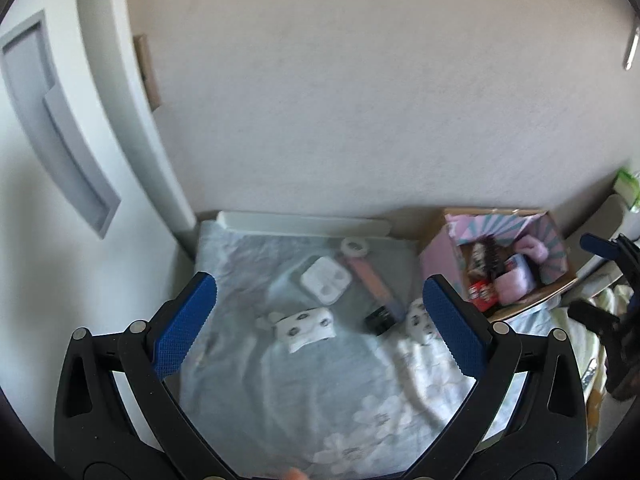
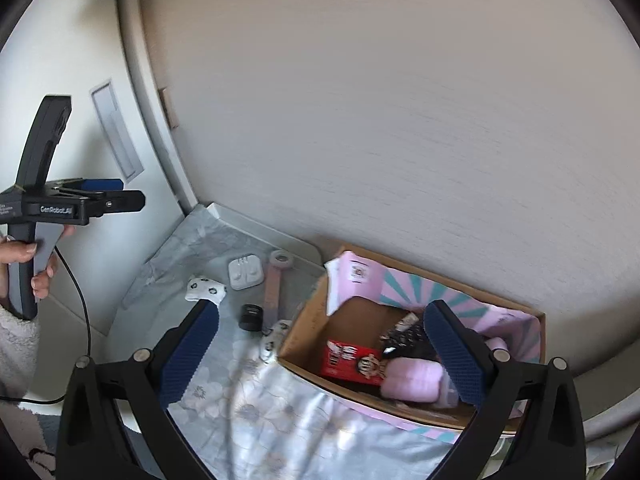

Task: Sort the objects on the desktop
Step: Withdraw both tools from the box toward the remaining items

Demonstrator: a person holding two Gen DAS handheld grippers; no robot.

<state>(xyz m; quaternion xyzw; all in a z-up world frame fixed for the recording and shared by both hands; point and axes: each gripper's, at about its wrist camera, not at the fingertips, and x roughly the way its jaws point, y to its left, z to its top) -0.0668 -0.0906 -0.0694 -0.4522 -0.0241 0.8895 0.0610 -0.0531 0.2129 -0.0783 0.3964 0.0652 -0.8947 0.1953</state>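
Left gripper (image 1: pixel 320 320): black frame, blue knurled pads, fingers spread wide apart, nothing between them. Raised over the pale blue floral cloth (image 1: pixel 280 392).

Right gripper (image 2: pixel 320 354): same build, fingers likewise wide apart and empty, hanging over the near corner of the box.

Items loose on the cloth, as seen from the left gripper:
- White cloth pouch with dark paw-like prints (image 1: pixel 306 326), soft and crumpled; ahead, between the two fingers, nearer the left one.
- A second pouch of the same print (image 1: pixel 416 320), just inside the right finger, partly hidden by it.
- White rounded-square plastic case with moulded recesses (image 1: pixel 326 280), hard and smooth; beyond the first pouch.
- Small black cylindrical cap or lens (image 1: pixel 380 320), short, glossy; right of centre.
- Long pink flat strip with a ring at its far end (image 1: pixel 370 276), lying slantwise beyond the black piece.

Receptacle: open cardboard box lined in pink with a teal sunburst (image 2: pixel 400 280), beyond the left gripper's right finger. It holds a red printed carton (image 2: pixel 352 362), pink fuzzy bundles and a dark comb-like thing, blurred.

Step judged in hand: choosing the next loose item. Advice: take the first pouch from above, pinching the bunched fabric and not the cloth beneath; hard pieces want a square grip across flat sides.
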